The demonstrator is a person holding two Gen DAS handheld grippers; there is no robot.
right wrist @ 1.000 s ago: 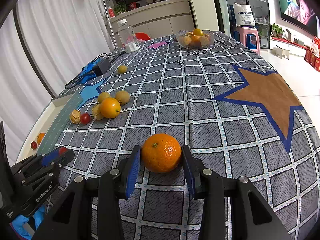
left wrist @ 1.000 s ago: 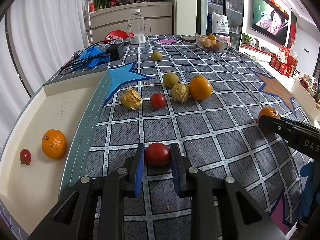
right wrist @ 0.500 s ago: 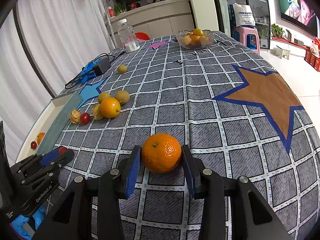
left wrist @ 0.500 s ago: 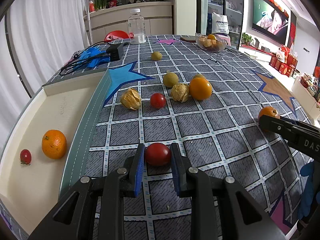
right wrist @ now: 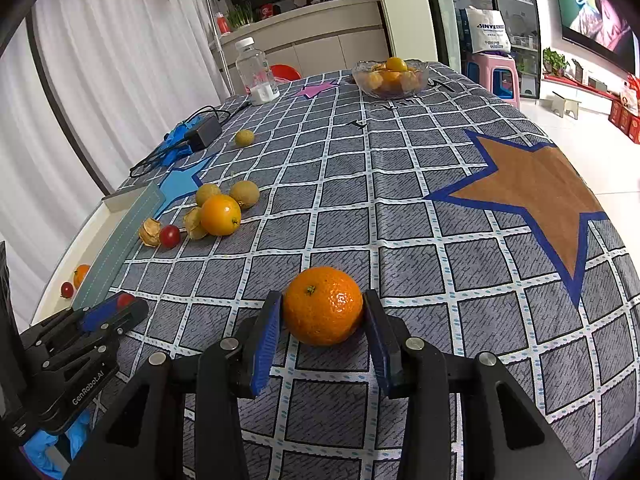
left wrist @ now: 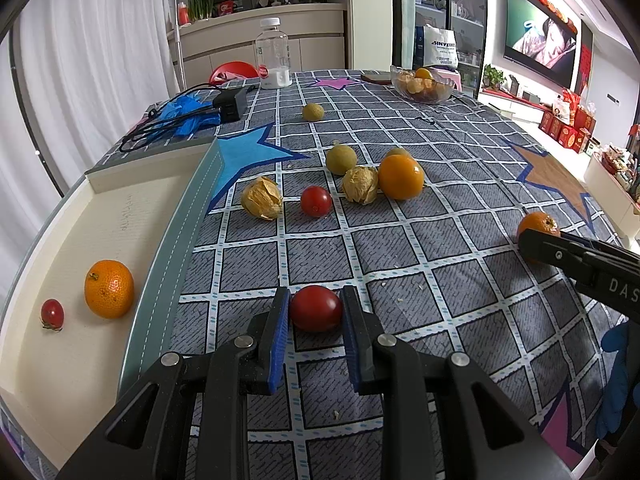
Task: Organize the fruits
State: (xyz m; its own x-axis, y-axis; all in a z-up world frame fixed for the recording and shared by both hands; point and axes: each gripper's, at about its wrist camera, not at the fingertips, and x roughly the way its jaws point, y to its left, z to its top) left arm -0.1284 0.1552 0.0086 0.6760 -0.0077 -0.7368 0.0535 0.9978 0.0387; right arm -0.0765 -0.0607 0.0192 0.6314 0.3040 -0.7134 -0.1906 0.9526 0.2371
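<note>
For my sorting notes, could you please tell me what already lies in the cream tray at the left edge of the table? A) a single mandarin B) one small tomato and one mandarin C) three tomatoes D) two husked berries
B: the cream tray holds only a small tomato beside a mandarin.

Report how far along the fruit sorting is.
Done: one mandarin and one cherry tomato lie in the tray. In hand: the left tool is shut on a red tomato, the right tool on an orange mandarin, both low at the tablecloth. Left: a loose cluster of an orange, a tomato, husked and greenish fruits, and one stray green fruit.
</note>
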